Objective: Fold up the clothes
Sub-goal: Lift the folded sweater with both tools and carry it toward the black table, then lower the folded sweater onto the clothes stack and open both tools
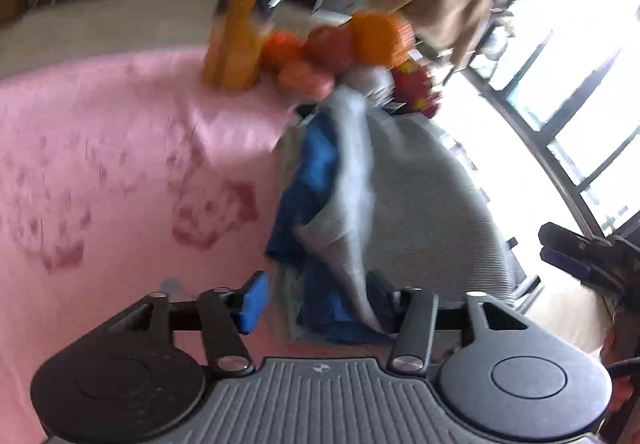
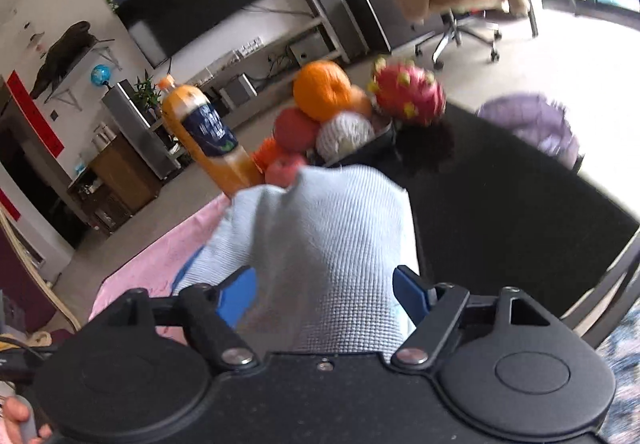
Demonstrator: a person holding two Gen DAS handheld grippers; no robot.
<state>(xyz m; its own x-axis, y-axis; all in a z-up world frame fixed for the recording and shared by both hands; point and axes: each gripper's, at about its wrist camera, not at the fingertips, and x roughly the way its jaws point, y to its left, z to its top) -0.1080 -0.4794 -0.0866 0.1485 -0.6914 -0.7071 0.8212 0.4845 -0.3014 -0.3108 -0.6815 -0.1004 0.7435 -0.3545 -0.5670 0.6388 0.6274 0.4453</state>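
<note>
1. Left gripper (image 1: 320, 308): bunched grey-and-blue garment (image 1: 400, 195) is seen between its blue pads (image 1: 253, 302); whether it's actually pinched can't be told, too blurry.
2. The garment is draped at the pink-covered desk (image 1: 120, 163) edge.
3. Right gripper (image 2: 324, 296): jaws spread, light-blue knit (image 2: 328, 236) lying loosely between.
4. Juice bottle (image 2: 208, 131) and fruit pile (image 2: 320, 99) are seen behind.
</note>
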